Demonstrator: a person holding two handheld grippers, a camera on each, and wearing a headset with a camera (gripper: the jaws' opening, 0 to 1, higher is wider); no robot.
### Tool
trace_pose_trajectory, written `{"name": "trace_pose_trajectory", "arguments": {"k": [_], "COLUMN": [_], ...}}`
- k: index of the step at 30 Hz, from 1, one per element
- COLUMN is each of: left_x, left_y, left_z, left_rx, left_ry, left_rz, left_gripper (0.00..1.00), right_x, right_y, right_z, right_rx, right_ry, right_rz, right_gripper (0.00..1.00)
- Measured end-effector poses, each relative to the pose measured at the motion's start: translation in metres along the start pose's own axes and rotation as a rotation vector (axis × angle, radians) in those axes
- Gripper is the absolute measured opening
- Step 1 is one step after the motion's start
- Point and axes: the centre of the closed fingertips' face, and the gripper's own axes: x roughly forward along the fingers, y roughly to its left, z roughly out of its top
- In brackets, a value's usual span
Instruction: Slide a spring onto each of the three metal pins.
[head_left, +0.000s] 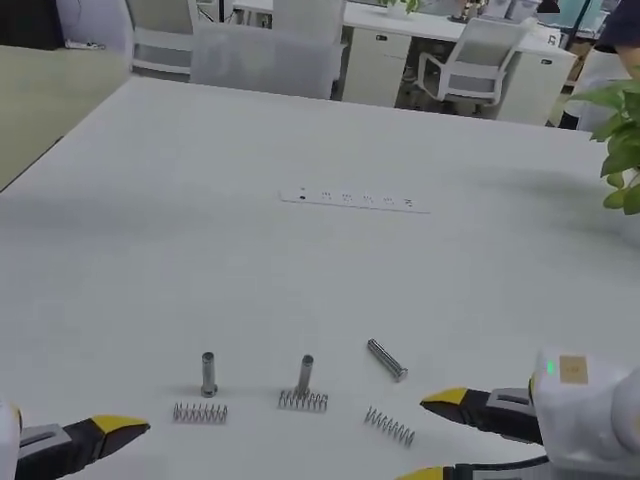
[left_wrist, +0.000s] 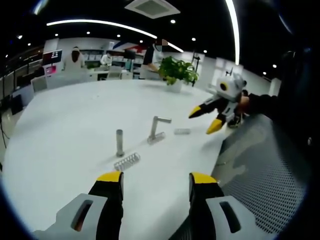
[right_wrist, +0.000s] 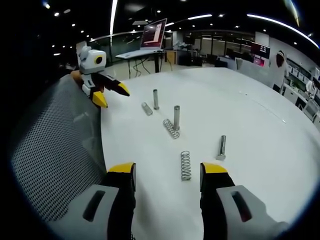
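The left gripper (left_wrist: 156, 178) and right gripper (right_wrist: 168, 168) gape empty, springs (head_left: 200, 412) lying beside pins (head_left: 208, 373)

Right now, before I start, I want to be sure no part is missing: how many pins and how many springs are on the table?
Pins: 3
Springs: 3
Total: 6
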Motion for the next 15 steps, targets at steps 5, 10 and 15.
{"name": "trace_pose_trajectory", "arguments": {"k": [5, 10, 15], "left_x": [0.0, 0.001, 0.001], "left_y": [-0.001, -0.002, -0.001], "left_z": [0.0, 0.0, 0.001], "left_rx": [-0.001, 0.003, 0.003], "left_ry": [-0.003, 0.001, -0.004], "left_rz": [-0.003, -0.008, -0.007], "left_gripper": [0.47, 0.47, 0.47], "right_x": [0.0, -0.005, -0.003], "right_y": [-0.005, -0.015, -0.03], "right_z": [0.001, 0.017, 0.03], "right_rx": [0.0, 0.007, -0.007], "right_ry": [0.002, -0.031, -0.038], "right_rz": [-0.012, -0.044, -0.078], "right_gripper": [0.5, 0.48, 0.47]}}
